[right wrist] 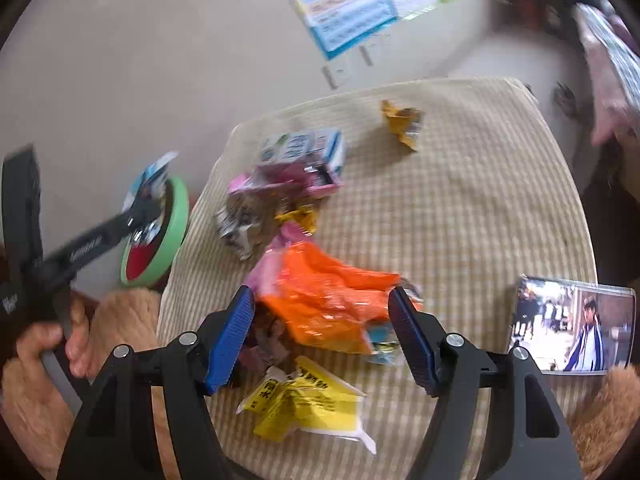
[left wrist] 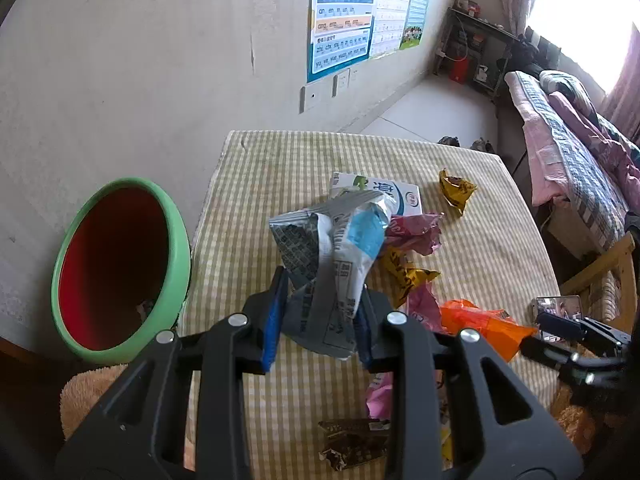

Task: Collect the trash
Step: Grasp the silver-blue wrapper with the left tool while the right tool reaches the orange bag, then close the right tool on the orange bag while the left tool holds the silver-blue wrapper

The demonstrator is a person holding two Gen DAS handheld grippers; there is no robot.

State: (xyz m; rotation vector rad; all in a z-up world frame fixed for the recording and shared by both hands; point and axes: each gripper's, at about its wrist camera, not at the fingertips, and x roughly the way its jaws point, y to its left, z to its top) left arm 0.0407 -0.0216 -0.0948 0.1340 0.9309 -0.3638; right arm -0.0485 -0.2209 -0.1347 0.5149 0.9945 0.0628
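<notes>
Clenched on a crumpled grey and blue wrapper [left wrist: 332, 256], the jaws of the left gripper [left wrist: 318, 316] are seen gripping its lower part between the blue pads, and the wrapper is held up above the checked table [left wrist: 280, 168]. Released and spread wide, the jaws of the right gripper [right wrist: 322, 336] are held low over the near part of the table, with an orange plastic bag [right wrist: 324, 300] lying between the two blue pads; whether either pad touches the bag cannot be told, since that view is blurred. Just in front of the right gripper a yellow printed wrapper [right wrist: 304, 404] is laid flat on the cloth, and a phone [right wrist: 572, 328] with a picture on its screen is set at the near right edge of the table. Beside the orange bag, pink wrappers [left wrist: 416, 228] and a yellow crumpled wrapper [left wrist: 404, 276] are heaped together in the middle, and a dark brown wrapper [left wrist: 352, 440] is seen nearer the left gripper. Behind the heap a white and blue carton [left wrist: 396, 196] is lying on the cloth, and a single yellow wrapper [left wrist: 456, 192] is left apart towards the far right. Off the left edge of the table, a green-rimmed bin [left wrist: 120, 268] with a red inside is stood on the floor near the wall, its mouth tilted into the left wrist view. A poster [left wrist: 344, 16] is fixed to the wall beyond, and a bed [left wrist: 572, 148] is seen at the far right.
</notes>
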